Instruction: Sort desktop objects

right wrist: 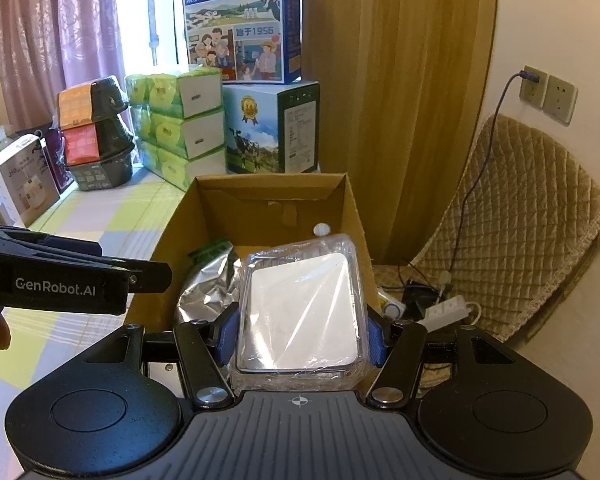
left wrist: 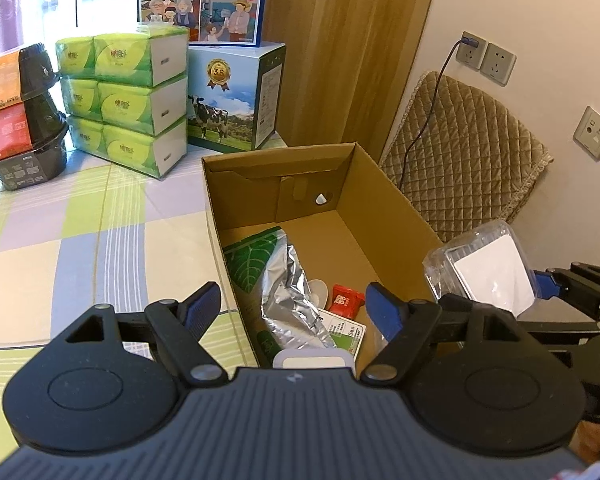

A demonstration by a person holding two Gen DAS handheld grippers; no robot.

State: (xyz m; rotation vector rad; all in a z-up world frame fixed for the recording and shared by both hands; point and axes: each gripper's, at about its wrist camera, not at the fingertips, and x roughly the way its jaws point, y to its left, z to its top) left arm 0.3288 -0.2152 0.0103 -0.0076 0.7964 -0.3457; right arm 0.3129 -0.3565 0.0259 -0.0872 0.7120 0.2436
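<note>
The right gripper (right wrist: 300, 338) squeezes a clear plastic case (right wrist: 300, 312) (white inside) above the cardboard box (left wrist: 384, 200). The left gripper (left wrist: 292, 300) hangs over the box, its 2 fingers spread, holding nothing.

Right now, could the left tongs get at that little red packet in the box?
Probably yes. The left tongs are open above the box, whose top is open, and the red packet lies uncovered beside the foil bag.

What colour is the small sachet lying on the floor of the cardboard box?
Red with white print: the small foil sachet in the open cardboard box, clearest in the left wrist view.
</note>
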